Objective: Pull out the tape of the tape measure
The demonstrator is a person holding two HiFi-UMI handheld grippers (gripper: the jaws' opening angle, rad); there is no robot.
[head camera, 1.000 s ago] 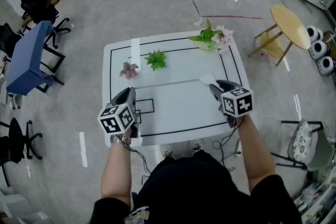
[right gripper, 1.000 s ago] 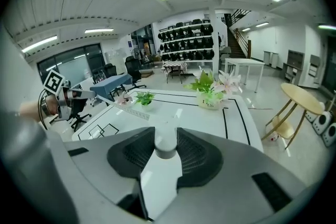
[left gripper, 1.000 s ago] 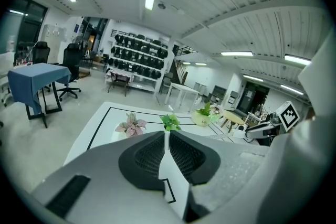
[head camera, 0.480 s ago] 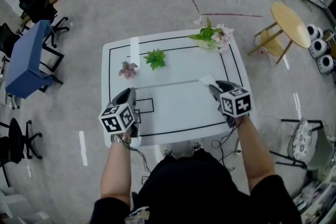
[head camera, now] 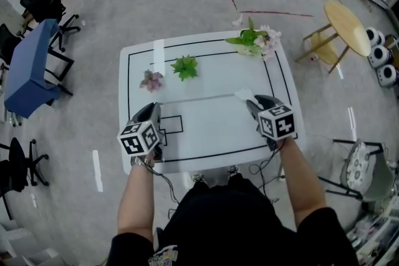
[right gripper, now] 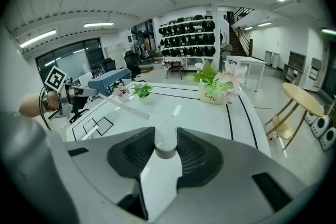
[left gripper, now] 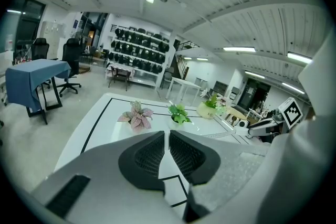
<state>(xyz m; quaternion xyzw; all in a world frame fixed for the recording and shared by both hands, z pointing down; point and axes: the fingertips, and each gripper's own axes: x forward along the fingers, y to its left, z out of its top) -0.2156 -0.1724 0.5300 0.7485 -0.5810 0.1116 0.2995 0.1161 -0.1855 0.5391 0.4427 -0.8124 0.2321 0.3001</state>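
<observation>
While the tape [head camera: 199,98] is stretched low across the desk [head camera: 209,134], the white tape measure case [right gripper: 157,176] is clamped between the jaws of the right gripper [right gripper: 166,135], round end forward. The jaws of the left gripper [left gripper: 167,140] are closed to a thin slit. The tape's free end is judged to be pinched there, since the strip is seen running straight to them (the tip itself is hidden behind a jaw). Both grippers are held well apart and tilted downward, presumably so that the strip is drawn taut over the desk. Graduations on the tape are too small to be read. On the flower pot [right gripper: 212,93] only "Life" is made out.
</observation>
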